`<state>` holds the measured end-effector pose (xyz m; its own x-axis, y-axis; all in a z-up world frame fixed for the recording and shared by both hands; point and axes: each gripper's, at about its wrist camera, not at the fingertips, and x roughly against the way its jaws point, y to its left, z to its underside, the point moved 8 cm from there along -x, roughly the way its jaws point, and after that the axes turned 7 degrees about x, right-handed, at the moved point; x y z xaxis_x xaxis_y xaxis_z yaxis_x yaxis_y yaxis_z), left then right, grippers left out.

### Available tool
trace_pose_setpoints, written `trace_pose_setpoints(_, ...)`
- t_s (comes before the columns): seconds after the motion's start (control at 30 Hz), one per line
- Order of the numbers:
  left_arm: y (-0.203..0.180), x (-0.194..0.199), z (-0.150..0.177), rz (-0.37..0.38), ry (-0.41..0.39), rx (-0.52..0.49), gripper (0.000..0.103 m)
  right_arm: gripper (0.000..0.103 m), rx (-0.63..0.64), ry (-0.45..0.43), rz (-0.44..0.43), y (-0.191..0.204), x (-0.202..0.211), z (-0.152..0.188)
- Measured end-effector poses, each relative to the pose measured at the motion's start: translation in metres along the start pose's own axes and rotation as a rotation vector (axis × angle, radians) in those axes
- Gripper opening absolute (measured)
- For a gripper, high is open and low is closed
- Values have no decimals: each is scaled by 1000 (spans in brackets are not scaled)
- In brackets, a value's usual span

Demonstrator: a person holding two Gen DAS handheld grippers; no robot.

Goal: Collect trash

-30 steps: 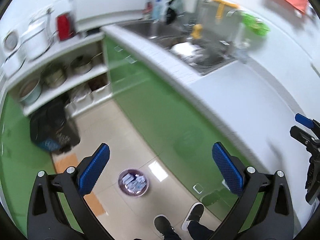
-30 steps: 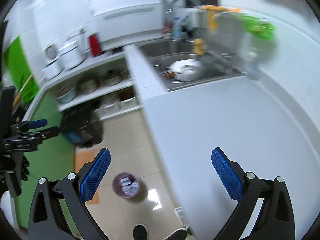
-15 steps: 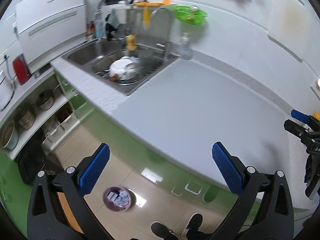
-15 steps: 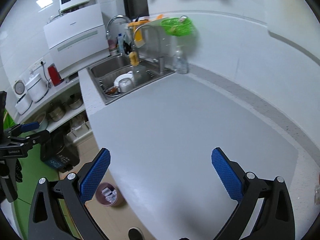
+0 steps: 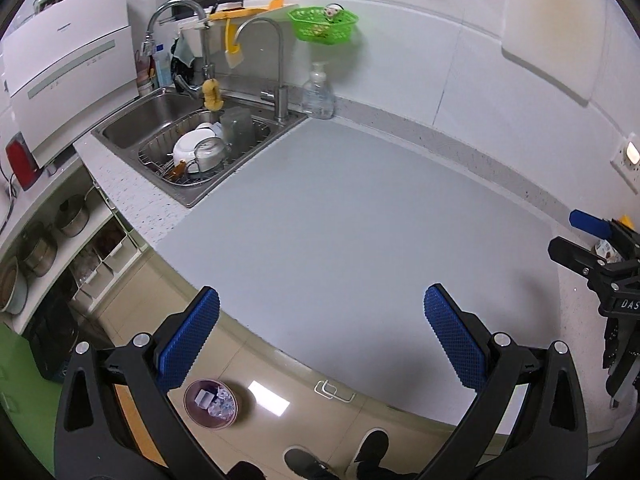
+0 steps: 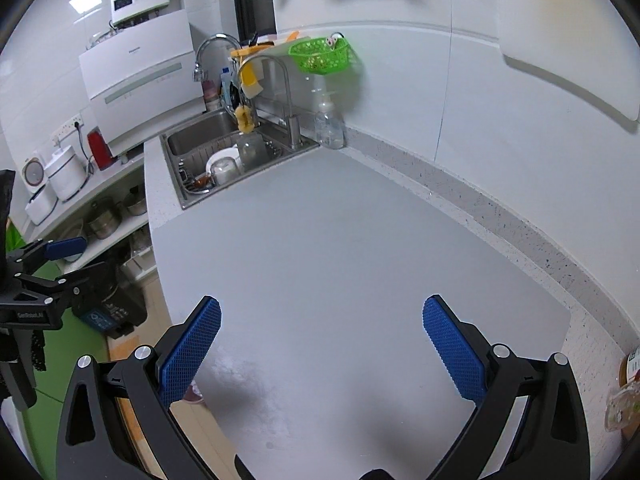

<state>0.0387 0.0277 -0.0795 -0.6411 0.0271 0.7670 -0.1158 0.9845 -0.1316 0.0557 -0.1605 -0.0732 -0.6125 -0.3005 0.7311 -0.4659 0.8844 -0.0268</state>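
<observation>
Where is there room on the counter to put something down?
The wide grey countertop is bare from the steel sink and clear soap bottle up to both open grippers. It is crowded inside the sink, where dishes fill the rack, and at the right edge by some packets.

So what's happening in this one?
A person holds two sets of tongs over a grey kitchen counter, both open and empty: the left tongs and the right tongs. A small trash bin with scraps inside sits on the floor below. No trash has been picked up yet.
</observation>
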Motion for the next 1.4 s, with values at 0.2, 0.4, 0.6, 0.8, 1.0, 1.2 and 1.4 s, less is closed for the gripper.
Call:
trace_pose_setpoints(0.2, -5, -6, 1, 12, 22, -7, 100, 97, 19, 23, 9, 6, -4, 0)
trace_pose_setpoints(0.4, 3, -3, -7, 10, 13, -24, 100, 97, 20, 21, 11, 16, -6, -7)
trace_pose_setpoints(0.6, 10, 0, -13, 12, 5, -34, 100, 97, 32, 18, 11, 22, -6, -12)
trace_pose_setpoints(0.8, 15, 3, -17, 16, 1, -33, 100, 97, 37, 18, 13, 21, -5, -16)
trace_pose_setpoints(1.0, 17, 4, -18, 15, -2, -39, 100, 97, 31, 15, 18, 19, -1, -16)
trace_pose_setpoints(1.2, 16, 2, -19, 17, 2, -41, 100, 97, 23, 17, 20, 16, -1, -15)
trace_pose_setpoints(1.4, 14, 0, -18, 19, 3, -41, 100, 97, 16, 18, 17, 12, -3, -18)
